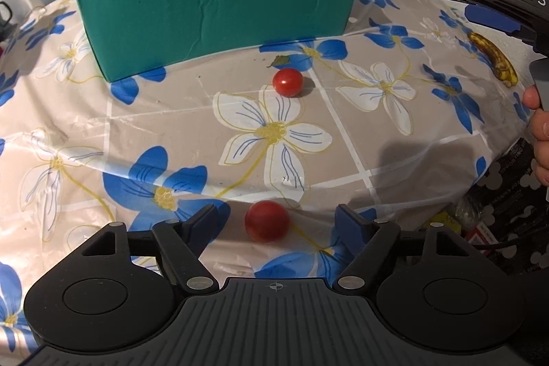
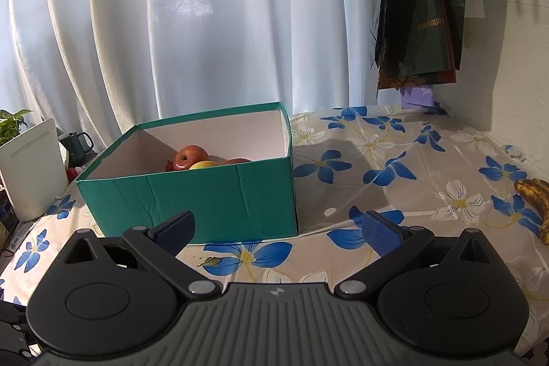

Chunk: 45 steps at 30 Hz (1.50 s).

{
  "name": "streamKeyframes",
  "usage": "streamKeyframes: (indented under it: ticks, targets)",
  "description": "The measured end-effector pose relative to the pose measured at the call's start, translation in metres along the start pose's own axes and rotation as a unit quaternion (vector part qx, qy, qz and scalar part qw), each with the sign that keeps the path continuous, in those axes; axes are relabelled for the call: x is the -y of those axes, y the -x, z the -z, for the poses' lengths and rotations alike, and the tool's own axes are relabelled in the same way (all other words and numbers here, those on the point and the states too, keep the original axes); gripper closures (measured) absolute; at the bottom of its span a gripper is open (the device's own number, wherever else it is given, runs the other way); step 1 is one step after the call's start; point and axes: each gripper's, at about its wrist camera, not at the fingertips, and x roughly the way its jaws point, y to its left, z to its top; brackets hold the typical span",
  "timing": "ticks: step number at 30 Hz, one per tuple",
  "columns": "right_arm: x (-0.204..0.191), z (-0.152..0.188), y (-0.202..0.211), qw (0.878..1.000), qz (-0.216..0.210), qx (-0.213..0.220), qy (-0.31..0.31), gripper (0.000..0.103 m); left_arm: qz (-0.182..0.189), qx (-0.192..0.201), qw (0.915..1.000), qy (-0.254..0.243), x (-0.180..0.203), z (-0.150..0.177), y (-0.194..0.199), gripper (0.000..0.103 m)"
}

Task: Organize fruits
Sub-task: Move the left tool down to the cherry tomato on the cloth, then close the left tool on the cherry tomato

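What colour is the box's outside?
Teal green outside, white inside; the box shows best in the right wrist view.

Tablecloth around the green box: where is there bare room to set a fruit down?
Free: the tablecloth between the green box and the banana, and the stretch left of the two tomatoes. Crowded: inside the box, where apples lie.

My table (image 2: 429, 160) wore a glossy cloth of blue and white flowers, with a small dry leaf (image 2: 210, 261) lying on it. White curtains (image 2: 171, 23) hung behind, dark plastic bags (image 2: 422, 16) dangled near the corner, and at the left stood a white device (image 2: 32, 167), a dark mug (image 2: 77, 141) and a plant (image 2: 12, 124) (mostly cropped).
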Motion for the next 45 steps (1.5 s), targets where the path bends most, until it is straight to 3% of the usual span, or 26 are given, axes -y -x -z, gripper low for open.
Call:
streamKeyframes:
  ticks: [8,17,22,27,33,37,43,45]
  targets:
    - [0.003,0.0,-0.003,1.0,-0.005,-0.003,-0.003,0.0,-0.001,-0.006,1.0,0.004,0.0,-0.002,-0.002,0.032]
    - [0.005,0.0,-0.005,1.0,-0.005,-0.005,-0.006,0.0,0.002,-0.02,0.9998,-0.002,0.0,-0.004,-0.001,0.052]
    - [0.003,0.0,-0.007,1.0,-0.008,-0.007,-0.002,0.0,-0.005,-0.026,0.9996,-0.002,-0.001,-0.006,0.0,0.073]
    - [-0.001,0.0,-0.009,1.0,-0.008,-0.01,0.008,0.0,0.004,-0.028,0.9993,0.025,-0.009,-0.012,0.003,0.073]
    - [-0.007,0.006,-0.014,0.999,0.007,-0.027,0.039,0.0,-0.016,0.011,0.9985,0.052,-0.017,-0.027,0.023,0.073]
    - [-0.015,0.019,-0.027,0.996,0.013,-0.06,0.065,0.0,-0.029,0.031,0.9961,0.077,-0.025,-0.036,0.032,0.073]
    - [-0.042,0.037,-0.051,0.989,-0.017,-0.096,0.112,0.001,-0.036,0.048,0.9952,0.077,-0.027,-0.045,0.039,0.073]
    - [-0.051,0.042,-0.059,0.986,-0.016,-0.102,0.131,0.006,-0.038,0.046,0.9954,0.075,-0.027,-0.045,0.039,0.073]
